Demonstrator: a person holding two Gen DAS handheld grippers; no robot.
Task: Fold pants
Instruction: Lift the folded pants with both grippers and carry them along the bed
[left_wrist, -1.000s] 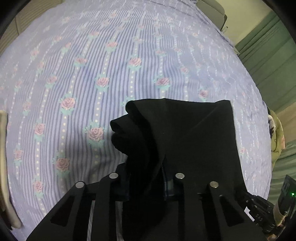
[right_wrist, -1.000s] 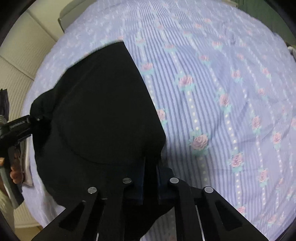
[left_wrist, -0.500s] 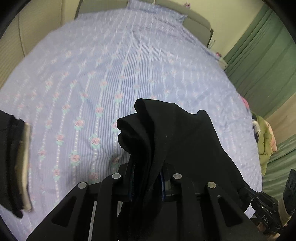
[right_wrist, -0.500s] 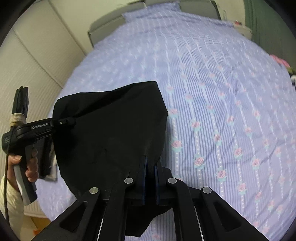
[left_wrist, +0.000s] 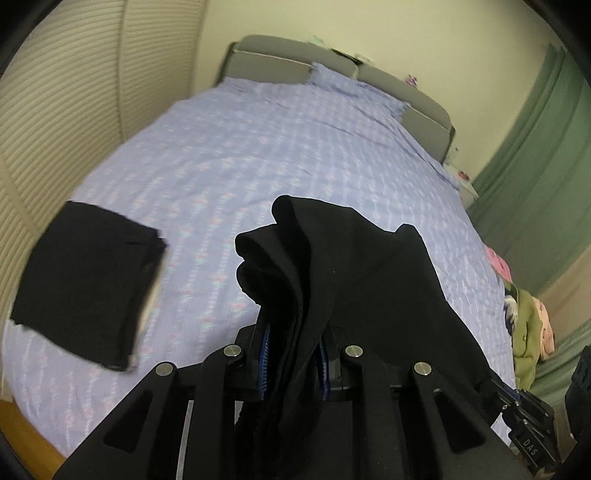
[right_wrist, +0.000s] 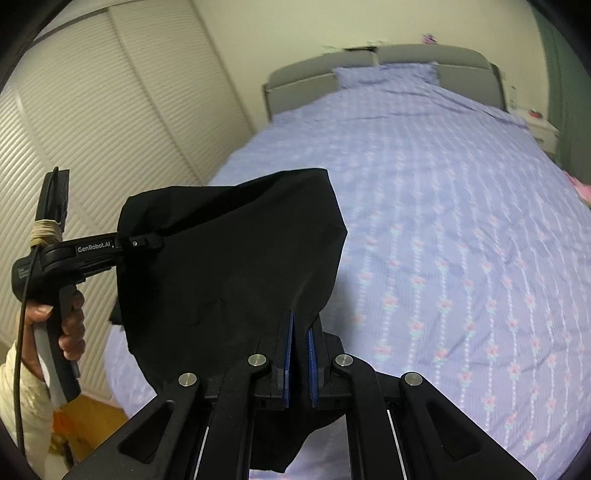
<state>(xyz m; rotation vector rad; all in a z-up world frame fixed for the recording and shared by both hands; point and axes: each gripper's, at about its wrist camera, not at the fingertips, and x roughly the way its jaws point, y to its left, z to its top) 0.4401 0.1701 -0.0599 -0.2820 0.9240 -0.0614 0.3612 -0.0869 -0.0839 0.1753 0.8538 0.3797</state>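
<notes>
Black pants (left_wrist: 354, 280) hang in the air between both grippers, lifted off the bed. My left gripper (left_wrist: 293, 354) is shut on a bunched thick edge of the pants. My right gripper (right_wrist: 299, 354) is shut on another edge of the pants (right_wrist: 229, 280), which drape to the left of it. The left gripper (right_wrist: 142, 242) also shows in the right wrist view, held by a hand, clamping the far corner of the cloth. The right gripper's body shows at the lower right of the left wrist view.
A bed with a lilac flowered sheet (left_wrist: 280, 155) (right_wrist: 461, 206) lies below, with a grey headboard (right_wrist: 369, 62) at the far end. A folded black garment (left_wrist: 88, 280) lies at its left edge. Slatted closet doors (right_wrist: 110, 140) stand left. Green curtains (left_wrist: 543, 155) and colourful clothes (left_wrist: 528, 317) are right.
Both grippers have risen and tilted up, lifting the pants off the bed. The headboard and walls have come into view. The folded black garment now shows at the left.
</notes>
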